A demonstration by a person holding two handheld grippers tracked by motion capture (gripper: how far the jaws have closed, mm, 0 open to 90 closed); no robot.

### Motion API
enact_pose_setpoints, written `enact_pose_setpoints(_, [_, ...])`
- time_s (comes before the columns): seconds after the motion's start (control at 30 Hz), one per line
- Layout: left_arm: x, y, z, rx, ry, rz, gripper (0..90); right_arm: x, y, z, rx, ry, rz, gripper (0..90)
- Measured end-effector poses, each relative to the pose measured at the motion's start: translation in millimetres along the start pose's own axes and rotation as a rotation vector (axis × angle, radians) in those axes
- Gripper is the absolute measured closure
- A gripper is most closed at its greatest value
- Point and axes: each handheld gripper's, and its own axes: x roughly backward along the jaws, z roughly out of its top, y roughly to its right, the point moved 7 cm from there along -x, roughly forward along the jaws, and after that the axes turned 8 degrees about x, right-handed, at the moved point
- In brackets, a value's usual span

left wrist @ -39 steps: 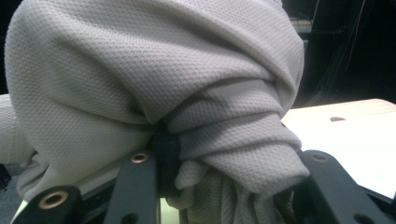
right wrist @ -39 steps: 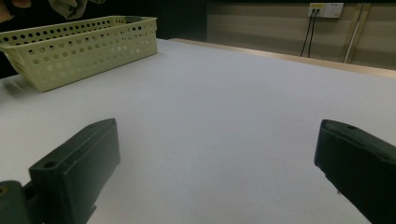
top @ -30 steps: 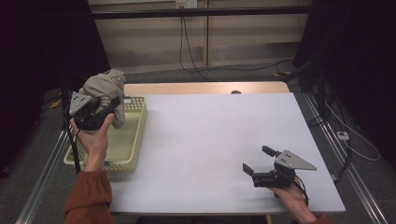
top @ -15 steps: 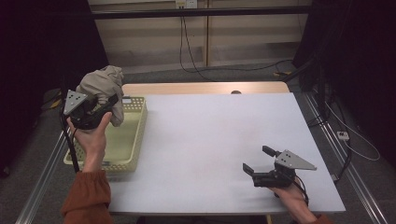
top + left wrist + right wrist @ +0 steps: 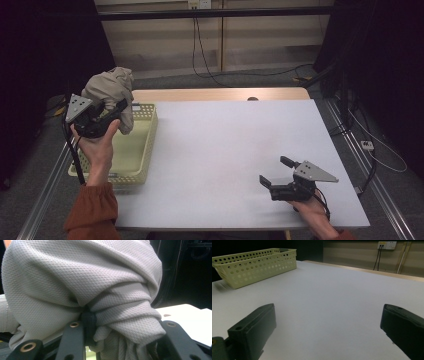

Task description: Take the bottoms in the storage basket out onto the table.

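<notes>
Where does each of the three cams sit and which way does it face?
High view: above the person's side, looking forward and down on the white table; both forearms show, with the left gripper and right gripper.
Left gripper view: on the left gripper, close on the grey cloth between its jaws.
Right gripper view: on the right gripper, low across the table toward the yellow basket, jaws apart.
Shared: high and right gripper views both show the basket.

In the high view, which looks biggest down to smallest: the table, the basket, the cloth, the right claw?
1. Table
2. Basket
3. Cloth and right claw: these look about alike. The cloth is held up nearer the camera, so I won't rank them.
</notes>
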Motion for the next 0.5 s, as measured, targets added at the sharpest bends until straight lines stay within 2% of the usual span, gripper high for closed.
enact_pose_setpoints(0.17, [0.3, 4.2, 1.8, 0.01, -0.001, -0.008, 57.3, 0.2, 0.4, -0.2, -0.001, 0.0, 0.001, 0.1])
enact_pose_setpoints(0.5, [1.3, 16.9, 6.7, -0.006, 0.001, -0.037, 57.2, 0.2, 0.1, -0.2, 0.002, 0.0, 0.002, 0.1])
